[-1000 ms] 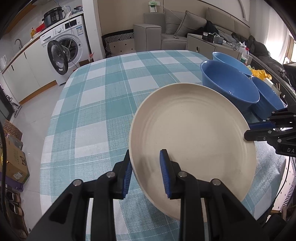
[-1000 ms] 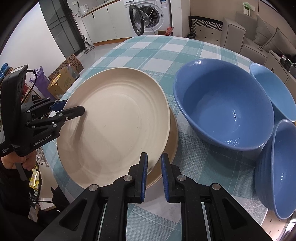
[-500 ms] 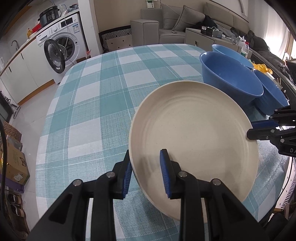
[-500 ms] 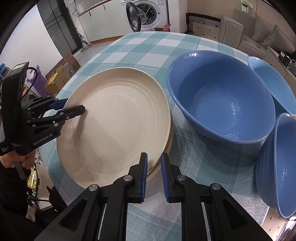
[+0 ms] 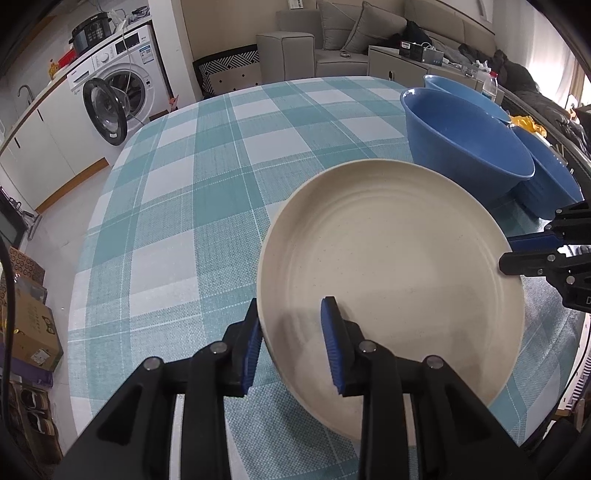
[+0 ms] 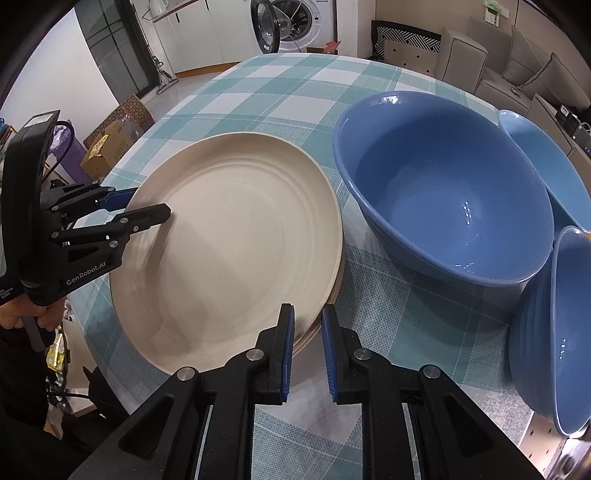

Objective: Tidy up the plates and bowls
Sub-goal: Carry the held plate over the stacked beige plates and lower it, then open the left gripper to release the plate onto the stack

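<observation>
A cream plate (image 5: 391,280) lies on a second cream plate (image 6: 334,291) on the checked tablecloth; it also shows in the right wrist view (image 6: 232,258). My left gripper (image 5: 291,350) straddles the top plate's near rim, one pad inside and one outside, with a gap at the rim. My right gripper (image 6: 307,354) stands at the opposite rim of the stack, jaws narrowly apart and holding nothing. Three blue bowls stand beyond: a large one (image 6: 443,188), a second (image 6: 543,166) behind it and a third (image 6: 554,332) to the right.
The round table (image 5: 184,206) has a teal checked cloth. Its edge is close behind both grippers. A washing machine (image 5: 118,96) with an open door, cardboard boxes (image 5: 29,325) and a sofa (image 5: 369,33) stand around the table.
The top plate has come down level onto the lower plate. The left gripper's jaws have widened around the rim. The right gripper has stayed at the stack's edge.
</observation>
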Motion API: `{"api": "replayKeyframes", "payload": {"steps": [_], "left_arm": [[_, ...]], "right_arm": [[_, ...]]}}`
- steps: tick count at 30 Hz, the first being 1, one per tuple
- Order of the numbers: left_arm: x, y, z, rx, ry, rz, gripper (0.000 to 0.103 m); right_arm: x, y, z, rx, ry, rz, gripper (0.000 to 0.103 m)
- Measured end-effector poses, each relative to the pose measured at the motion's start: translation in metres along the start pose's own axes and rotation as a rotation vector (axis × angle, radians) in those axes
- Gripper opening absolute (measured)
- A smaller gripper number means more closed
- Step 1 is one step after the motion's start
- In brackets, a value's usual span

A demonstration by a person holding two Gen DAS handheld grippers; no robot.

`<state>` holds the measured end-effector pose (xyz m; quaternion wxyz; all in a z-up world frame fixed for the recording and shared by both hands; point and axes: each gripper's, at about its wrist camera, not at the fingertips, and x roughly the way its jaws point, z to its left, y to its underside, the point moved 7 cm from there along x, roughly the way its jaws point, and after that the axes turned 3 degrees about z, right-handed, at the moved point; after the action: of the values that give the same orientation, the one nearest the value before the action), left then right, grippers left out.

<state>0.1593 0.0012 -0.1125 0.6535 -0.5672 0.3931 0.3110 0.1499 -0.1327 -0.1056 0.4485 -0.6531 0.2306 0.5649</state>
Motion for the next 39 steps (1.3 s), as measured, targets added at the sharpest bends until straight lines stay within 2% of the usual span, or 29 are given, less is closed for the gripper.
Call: {"api": "replayKeyframes", "payload": {"steps": [17, 33, 36, 39], "left_arm": [[0.0039, 0.0021, -0.0023, 0.026, -0.032, -0.004, 0.03], [0.0025, 0.004, -0.0032, 0.036, -0.041, -0.008, 0.034], [0.0015, 0.0059, -0.0015, 0.039, -0.052, -0.006, 0.04], [0.0, 0.0087, 0.0018, 0.031, -0.052, -0.003, 0.041]], "right_arm": [[0.0078, -0.0014, 0.0019, -0.043, 0.093, -0.003, 0.015], [0.0056, 0.0038, 0.0021, -0.053, 0.08, -0.004, 0.018], [0.0044, 0.0054, 0.001, -0.054, 0.071, -0.004, 0.018], [0.0023, 0.0059, 0.0019, -0.067, 0.078, -0.006, 0.018]]}}
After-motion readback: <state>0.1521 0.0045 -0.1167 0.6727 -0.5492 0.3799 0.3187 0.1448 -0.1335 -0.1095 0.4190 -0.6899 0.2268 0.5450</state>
